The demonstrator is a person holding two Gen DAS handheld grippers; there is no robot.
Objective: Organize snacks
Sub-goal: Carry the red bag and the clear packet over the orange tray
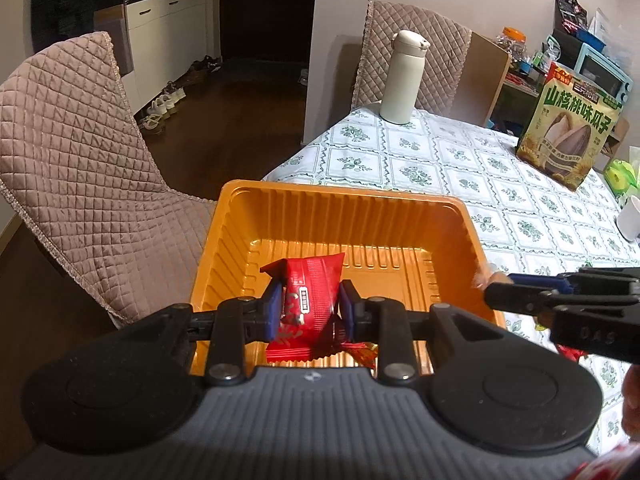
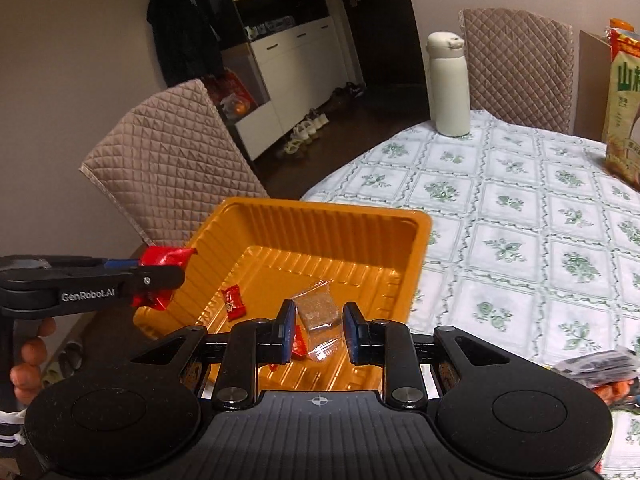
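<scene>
Two snack packets are held over an orange tray at the tabletop's near edge.

Nearest, the left hand-held gripper (image 1: 308,306) is clenched on a red packet (image 1: 310,300) above the orange tray (image 1: 344,208). The right hand-held gripper (image 2: 318,326) is clenched on a clear packet (image 2: 320,314) holding a brown block, over the tray floor where a small red candy (image 2: 234,300) is seen. Beyond, on the floral tabletop (image 1: 460,160), a white bottle (image 1: 402,78) and a sunflower-seed bag (image 1: 572,120) are found. The tray is judged to overhang the tabletop edge; a knock from either gripper could tip it, and a crinkly wrapper could slip free early.
</scene>
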